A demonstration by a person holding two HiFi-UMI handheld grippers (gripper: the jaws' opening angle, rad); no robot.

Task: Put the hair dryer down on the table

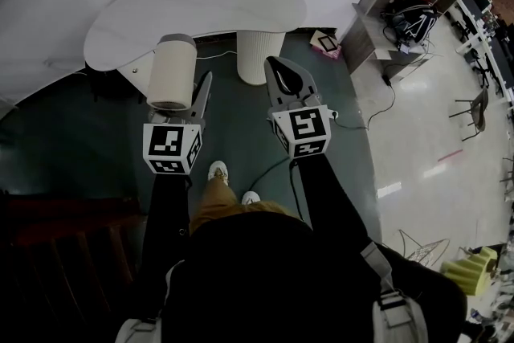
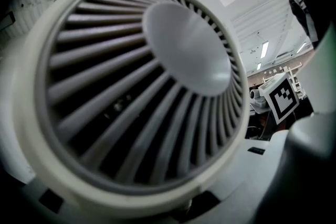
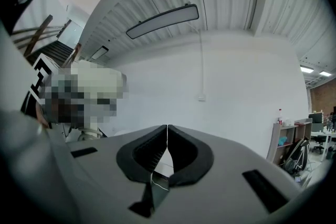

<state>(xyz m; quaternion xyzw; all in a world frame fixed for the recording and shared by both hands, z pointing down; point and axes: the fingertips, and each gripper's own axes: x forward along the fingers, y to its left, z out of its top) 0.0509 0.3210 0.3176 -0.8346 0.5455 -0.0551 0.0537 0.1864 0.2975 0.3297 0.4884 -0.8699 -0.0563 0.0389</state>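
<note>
A cream hair dryer (image 1: 171, 72) with a grey rim stands upright in my left gripper (image 1: 186, 92), which is shut on its barrel and held in the air in front of the person. In the left gripper view the hair dryer's finned grille (image 2: 184, 50) fills almost the whole picture and hides the jaws. The white kidney-shaped table (image 1: 201, 12) lies just beyond and below the dryer. My right gripper (image 1: 276, 64) is level with it on the right, shut with nothing in it. Its dark pads (image 3: 167, 131) meet at the tips.
The table rests on a ribbed white pedestal (image 1: 259, 56) on a dark green floor. A cable (image 1: 277, 165) runs across the floor near the person's white shoes (image 1: 218, 171). A shelf unit (image 1: 393, 4) with bags stands at the right, and stair steps at the lower left.
</note>
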